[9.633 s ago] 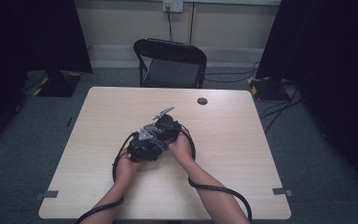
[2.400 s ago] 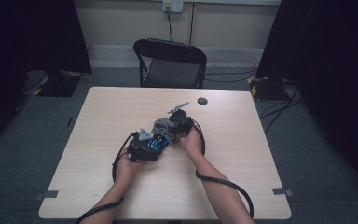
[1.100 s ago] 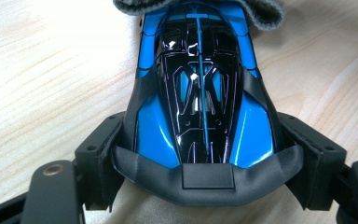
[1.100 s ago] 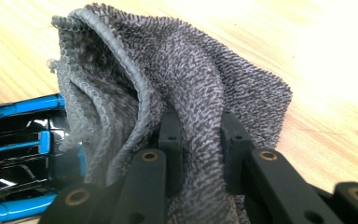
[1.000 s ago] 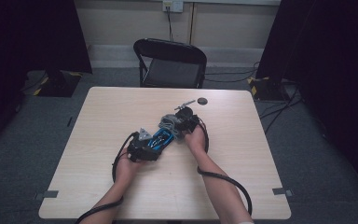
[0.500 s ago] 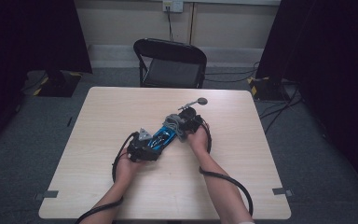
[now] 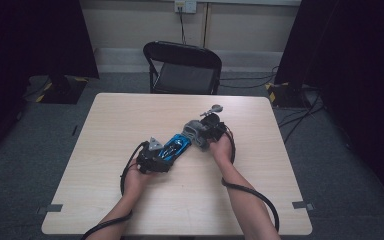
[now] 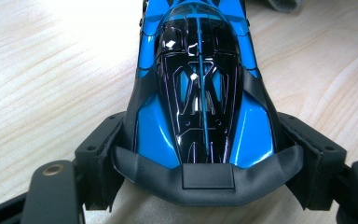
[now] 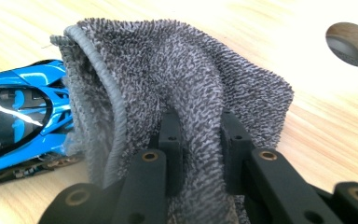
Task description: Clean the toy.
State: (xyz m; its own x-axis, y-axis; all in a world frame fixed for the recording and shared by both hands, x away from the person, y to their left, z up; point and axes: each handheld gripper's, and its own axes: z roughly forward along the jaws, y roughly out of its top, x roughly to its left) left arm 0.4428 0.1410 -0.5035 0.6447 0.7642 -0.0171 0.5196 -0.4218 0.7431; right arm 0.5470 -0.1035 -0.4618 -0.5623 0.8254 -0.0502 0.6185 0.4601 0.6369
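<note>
Saw a toy car (image 7: 174, 147) of glossy blue, with a black shiny cockpit panel, thin blue lines on it and a dull dark bumper at the tail. Found it near the middle of the pale wooden counter (image 7: 130, 115), nose toward 2 o'clock in the high view.

Found the tail clenched between the pads of the left claw (image 7: 163, 156), at 8 o'clock from the car. Noted the right claw (image 7: 200, 136) at 2 o'clock from the car, just beyond the nose, clenched on a grey cloth (image 7: 192, 130). Saw the cloth touching the nose end of the car.

From the left claw view, saw the car (image 8: 198, 93) in close detail: reflections on the black panel, the bumper pressed on both sides by the left claw (image 8: 207, 164). From the right claw view, saw the looped weave and stitched hem of the cloth (image 9: 191, 74), bunched around the right claw (image 9: 198, 135), with the car (image 9: 18, 112) at 9 o'clock and a round hole (image 9: 349, 44) in the counter at 2 o'clock. From the high view, made out both forearms, the trailing cables and a black folding chair (image 7: 182, 67) at 12 o'clock beyond the counter.
</note>
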